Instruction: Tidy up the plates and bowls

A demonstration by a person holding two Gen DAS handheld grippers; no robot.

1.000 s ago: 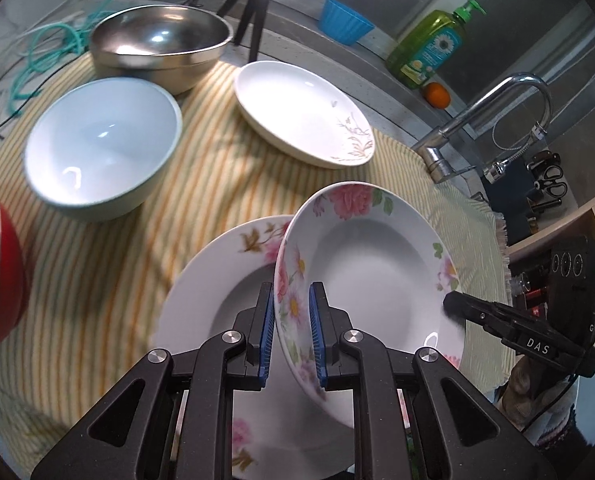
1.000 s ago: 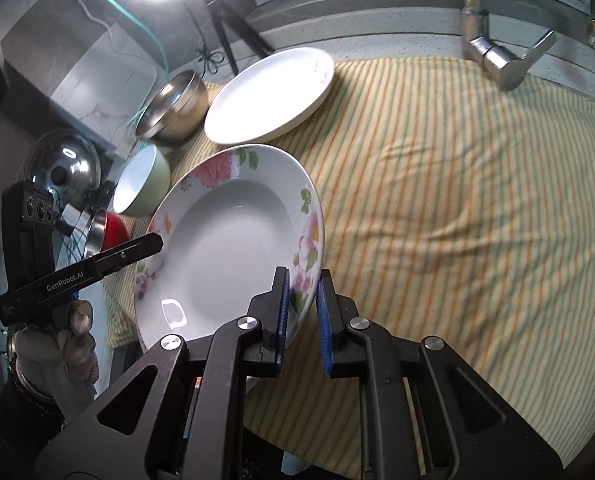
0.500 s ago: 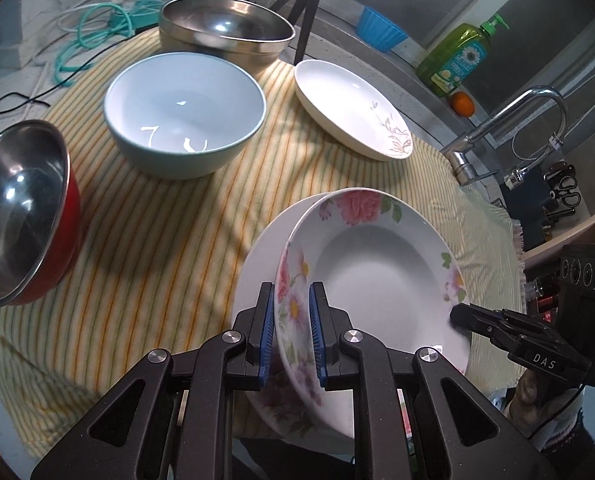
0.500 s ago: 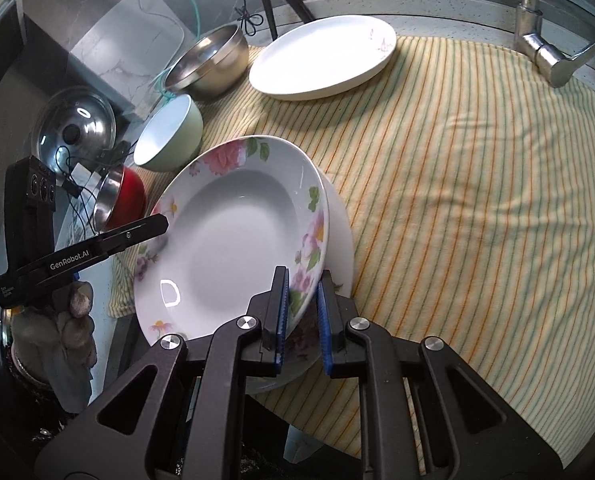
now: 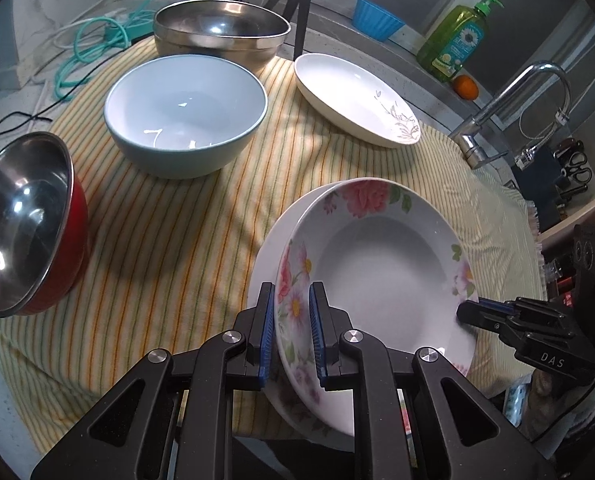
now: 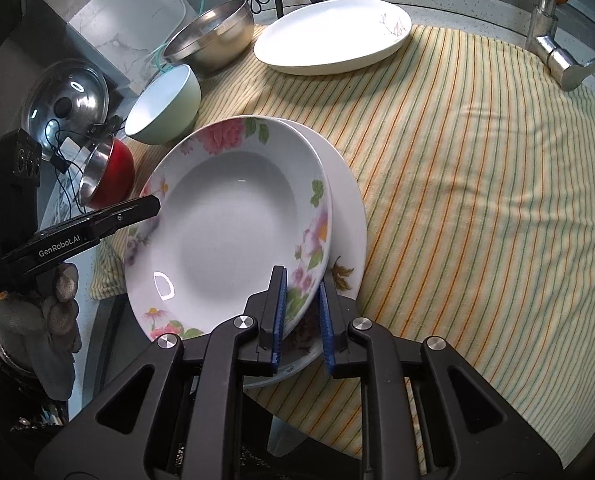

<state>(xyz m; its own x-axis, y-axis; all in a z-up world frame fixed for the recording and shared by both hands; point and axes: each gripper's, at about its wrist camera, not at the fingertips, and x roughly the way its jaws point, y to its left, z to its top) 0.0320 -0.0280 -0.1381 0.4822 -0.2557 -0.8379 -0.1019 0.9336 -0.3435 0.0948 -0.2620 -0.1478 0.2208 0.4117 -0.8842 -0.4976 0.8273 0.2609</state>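
We hold the floral plate [image 5: 381, 264] by its rim from both sides: the left gripper [image 5: 291, 320] has its blue pads either side of the near-left edge, clamped on it, and the right gripper [image 6: 301, 312] pinches the opposite edge the same way. The plate sits just over a second plate [image 6: 347, 216] lying on the striped cloth [image 6: 477, 168], near the cloth's near edge; whether the two touch yet we cannot tell. We judge this dish stiff, glazed and slippery, fairly heavy for a rim pinch, and brittle if knocked. The flat rim is the only sound place to grip, so we keep both holds level. Farther off stand the pale bowl [image 5: 185, 114], steel bowl [image 5: 221, 32], red bowl [image 5: 25, 224] and a white plate [image 5: 353, 96].
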